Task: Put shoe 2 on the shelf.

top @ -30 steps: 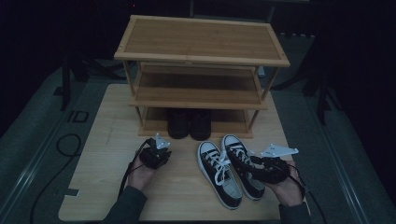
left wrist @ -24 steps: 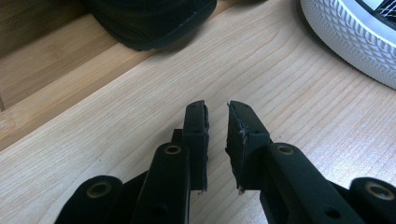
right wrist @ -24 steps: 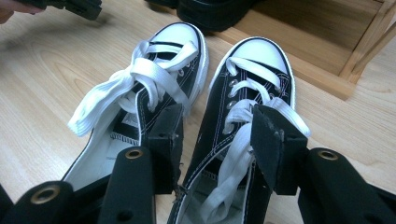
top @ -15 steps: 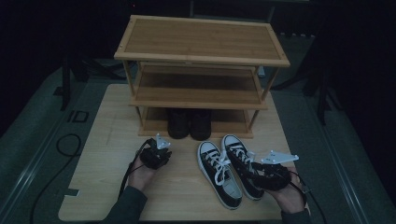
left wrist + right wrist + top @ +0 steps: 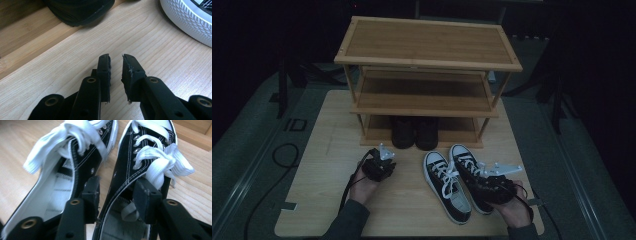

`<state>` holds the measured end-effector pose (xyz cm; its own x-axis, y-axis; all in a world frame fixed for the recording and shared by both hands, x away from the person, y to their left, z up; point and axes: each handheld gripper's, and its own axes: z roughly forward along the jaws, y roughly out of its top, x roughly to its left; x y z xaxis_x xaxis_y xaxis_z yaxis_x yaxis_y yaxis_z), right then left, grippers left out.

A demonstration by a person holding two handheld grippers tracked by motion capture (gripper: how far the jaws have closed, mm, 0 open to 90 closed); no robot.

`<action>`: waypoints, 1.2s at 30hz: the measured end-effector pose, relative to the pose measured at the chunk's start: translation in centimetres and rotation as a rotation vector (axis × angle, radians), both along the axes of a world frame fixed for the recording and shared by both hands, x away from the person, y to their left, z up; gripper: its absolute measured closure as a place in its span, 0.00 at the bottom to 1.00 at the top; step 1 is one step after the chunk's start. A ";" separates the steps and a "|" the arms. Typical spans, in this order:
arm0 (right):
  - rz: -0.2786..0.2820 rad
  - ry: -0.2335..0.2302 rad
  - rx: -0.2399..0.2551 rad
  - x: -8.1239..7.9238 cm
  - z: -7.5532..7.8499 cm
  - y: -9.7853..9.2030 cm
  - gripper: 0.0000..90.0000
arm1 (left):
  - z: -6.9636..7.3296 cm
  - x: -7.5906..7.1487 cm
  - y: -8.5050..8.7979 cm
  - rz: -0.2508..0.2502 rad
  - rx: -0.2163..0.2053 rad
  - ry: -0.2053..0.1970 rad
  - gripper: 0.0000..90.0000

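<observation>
Lower than a second ago, your right gripper (image 5: 492, 186) is now sitting down over the heel end of the right sneaker (image 5: 470, 175), while your left gripper (image 5: 378, 167) is staying where it was. Going from the left: your left gripper is hovering over bare wood on the surface (image 5: 327, 200), its jaws standing a narrow gap apart with nothing between them; just ahead of it, a pair of dark shoes (image 5: 414, 132) is sitting on the bottom tier of the bamboo shoe rack (image 5: 427, 47). Next, the left sneaker (image 5: 446, 186) is lying flat on the surface, laces loose, just beside its partner. On the right, your gripper's jaws have just been closing and are straddling the inner side wall of the right sneaker's collar, one jaw outside between the two sneakers, the other inside the opening. Whether the pads are already pressing on that wall, you cannot tell from here.
</observation>
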<state>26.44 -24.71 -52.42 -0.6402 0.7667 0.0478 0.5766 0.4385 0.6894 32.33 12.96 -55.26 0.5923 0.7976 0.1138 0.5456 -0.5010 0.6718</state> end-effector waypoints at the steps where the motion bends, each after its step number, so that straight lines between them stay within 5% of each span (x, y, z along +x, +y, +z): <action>1: -0.007 -0.003 0.006 0.2 -0.1 0.1 0.69 | 0.0 0.0 0.0 0.000 0.000 0.000 0.85; 4: -0.033 -0.013 0.040 0.7 -0.6 0.4 0.91 | 0.0 0.0 0.0 0.000 0.000 -0.001 0.85; 6: -0.044 -0.021 0.078 0.9 -0.7 0.3 0.97 | 0.0 0.0 0.1 0.000 0.002 0.002 0.85; 15: -0.042 -0.110 0.116 0.7 -1.2 0.6 0.98 | 0.0 0.1 0.0 0.000 0.001 0.002 0.85; 21: 0.025 -0.093 0.138 0.9 -1.3 1.0 0.98 | 0.0 0.1 0.1 0.001 0.000 0.004 0.85; 23: 0.029 -0.066 0.141 1.1 -1.2 0.9 0.95 | 0.0 0.1 0.1 -0.001 0.002 0.004 0.85; 29: 0.074 0.004 0.123 0.8 -0.4 1.3 0.64 | -0.1 0.1 0.1 0.002 0.001 0.005 0.85; 36: 0.084 0.055 0.148 0.7 -0.1 1.5 0.48 | -0.1 0.1 0.1 0.002 0.001 0.006 0.85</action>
<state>27.13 -23.26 -52.54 -0.6949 0.6928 0.1928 0.5810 0.3829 0.7183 32.43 13.03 -55.39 0.5914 0.7986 0.1115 0.5505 -0.5009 0.6678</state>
